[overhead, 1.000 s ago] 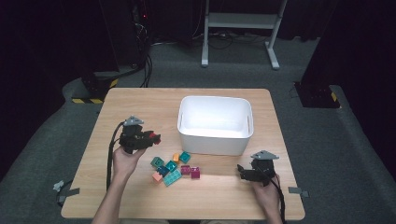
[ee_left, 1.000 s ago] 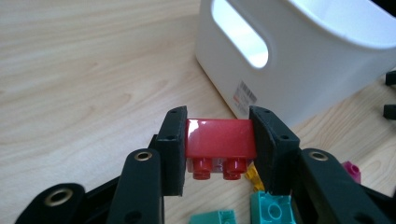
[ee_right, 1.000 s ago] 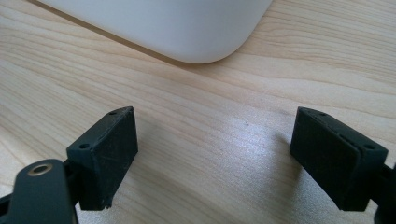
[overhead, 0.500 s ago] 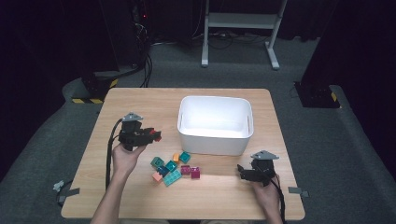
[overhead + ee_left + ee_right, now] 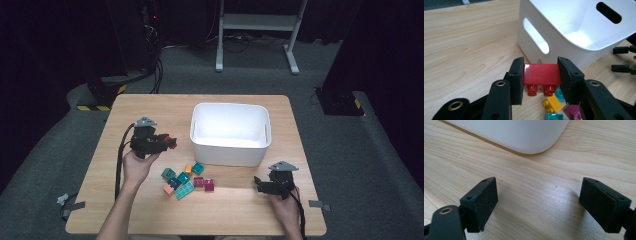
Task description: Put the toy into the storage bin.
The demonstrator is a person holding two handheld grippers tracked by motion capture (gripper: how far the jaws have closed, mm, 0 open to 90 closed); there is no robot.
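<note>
My left gripper [image 5: 168, 142] is shut on a red two-stud brick [image 5: 171, 140], held above the table just left of the white bin [image 5: 227, 152]. In the left gripper view the red brick [image 5: 542, 74] is clamped between the jaws of the left gripper [image 5: 541, 80], studs facing down, with the bin's handle slot [image 5: 536, 36] close ahead. A pile of loose bricks lies below it: teal [image 5: 182, 177], orange [image 5: 188, 168] and magenta [image 5: 208, 185]. My right gripper [image 5: 258, 184] rests open near the front right, and in its own view the right gripper [image 5: 539, 200] has bare wood between the jaws.
The bin [image 5: 519, 135] looks empty and stands at the table's middle back. The wooden table [image 5: 150, 105] has free room at left and along the front edge. The right gripper's fingers [image 5: 624, 67] show beyond the bin's corner. Cables trail from both grippers.
My left gripper has lifted a little and shifted away from the person, carrying the red brick toward the bin. The right gripper has stayed where it was.
</note>
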